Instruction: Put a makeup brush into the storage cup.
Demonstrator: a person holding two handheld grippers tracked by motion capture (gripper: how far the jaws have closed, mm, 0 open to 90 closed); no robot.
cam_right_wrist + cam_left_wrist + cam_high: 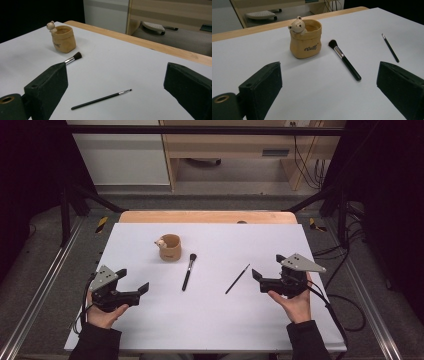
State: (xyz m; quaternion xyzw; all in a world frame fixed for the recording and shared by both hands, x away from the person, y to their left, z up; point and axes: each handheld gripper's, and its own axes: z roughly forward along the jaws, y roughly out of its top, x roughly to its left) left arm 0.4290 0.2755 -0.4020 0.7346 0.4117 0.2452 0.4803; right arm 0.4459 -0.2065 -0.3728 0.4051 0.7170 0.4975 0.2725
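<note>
Bear cup [170, 248] beside powder brush [188, 272]; thin brush [237, 279] apart, unobstructed

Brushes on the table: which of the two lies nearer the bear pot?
The thick brush with the fluffy black head, just right of the bear pot; the thin brush lies farther right.

Right gripper view — large brush [74, 58]: handle hidden behind one jaw of the right tongs [117, 87]. Both jaws cut off at the bottom edge. Pot [63, 38] lettering — too small to read.
</note>
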